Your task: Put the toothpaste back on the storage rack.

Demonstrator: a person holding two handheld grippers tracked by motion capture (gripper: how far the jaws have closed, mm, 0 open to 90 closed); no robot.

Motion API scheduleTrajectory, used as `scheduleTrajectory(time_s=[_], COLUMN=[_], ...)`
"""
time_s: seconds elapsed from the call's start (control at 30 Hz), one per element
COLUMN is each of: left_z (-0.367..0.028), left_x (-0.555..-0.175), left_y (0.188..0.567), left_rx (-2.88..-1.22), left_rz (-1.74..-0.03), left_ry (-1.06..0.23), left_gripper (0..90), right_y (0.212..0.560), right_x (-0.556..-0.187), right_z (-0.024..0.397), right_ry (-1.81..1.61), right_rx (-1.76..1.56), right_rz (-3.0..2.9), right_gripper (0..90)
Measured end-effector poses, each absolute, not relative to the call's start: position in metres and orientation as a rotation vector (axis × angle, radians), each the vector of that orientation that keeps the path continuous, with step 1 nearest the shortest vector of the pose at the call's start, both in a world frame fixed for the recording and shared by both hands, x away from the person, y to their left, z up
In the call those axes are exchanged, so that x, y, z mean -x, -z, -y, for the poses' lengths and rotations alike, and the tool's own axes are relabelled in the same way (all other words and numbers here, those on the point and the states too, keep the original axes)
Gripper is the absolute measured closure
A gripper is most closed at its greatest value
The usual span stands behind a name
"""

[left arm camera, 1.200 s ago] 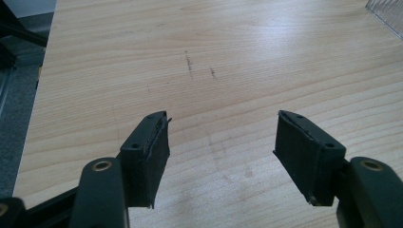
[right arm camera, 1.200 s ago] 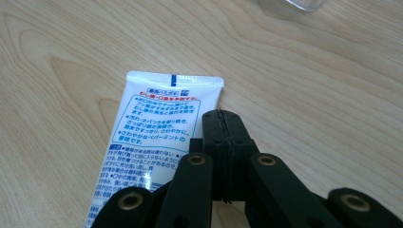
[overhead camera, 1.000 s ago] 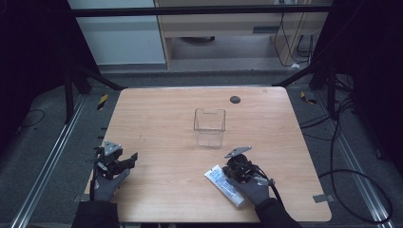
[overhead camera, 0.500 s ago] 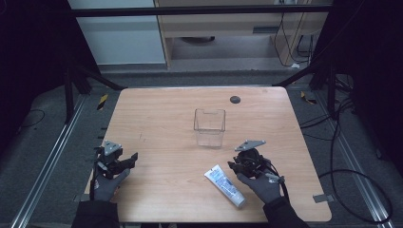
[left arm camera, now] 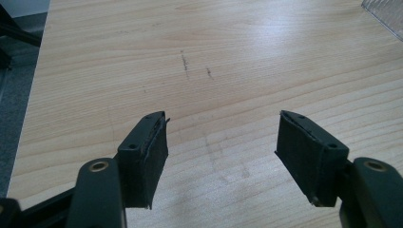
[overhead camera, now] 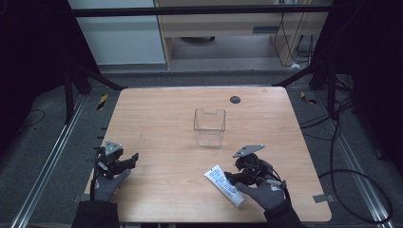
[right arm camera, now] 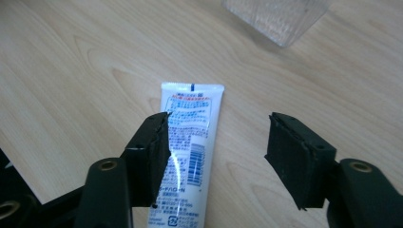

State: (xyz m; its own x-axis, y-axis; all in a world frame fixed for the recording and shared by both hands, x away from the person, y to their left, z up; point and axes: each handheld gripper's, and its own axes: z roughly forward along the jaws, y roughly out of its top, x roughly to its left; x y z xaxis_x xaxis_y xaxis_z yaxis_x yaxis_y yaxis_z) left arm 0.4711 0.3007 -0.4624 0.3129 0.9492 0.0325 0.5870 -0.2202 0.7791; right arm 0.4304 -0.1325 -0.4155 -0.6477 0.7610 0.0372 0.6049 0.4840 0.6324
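One tube of cream (right arm camera: 190, 142) is lying flat on the desk (overhead camera: 157, 118) under your right gripper (right arm camera: 216, 147), whose fingers have just been opening, nothing clamped. The clear container (overhead camera: 209, 127) is sitting empty, and your left gripper (left arm camera: 221, 142) is idling, fingers apart.

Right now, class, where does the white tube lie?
In the high view the white tube lies flat near the table's front edge, right of centre, beside the right gripper.
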Motion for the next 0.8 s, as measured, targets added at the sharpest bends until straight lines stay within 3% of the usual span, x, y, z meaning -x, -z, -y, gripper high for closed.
scheduleTrajectory(time_s=[0.8], left_z=[-0.301], left_x=[-0.472], left_y=[0.463], left_rx=[-1.923], left_rz=[-1.362], left_ry=[-0.688], left_gripper=[33.1], right_y=[0.452], right_x=[-0.434], right_z=[0.097], right_ry=[-0.688], right_rx=[-1.152], right_rz=[-2.632], right_gripper=[35.6])
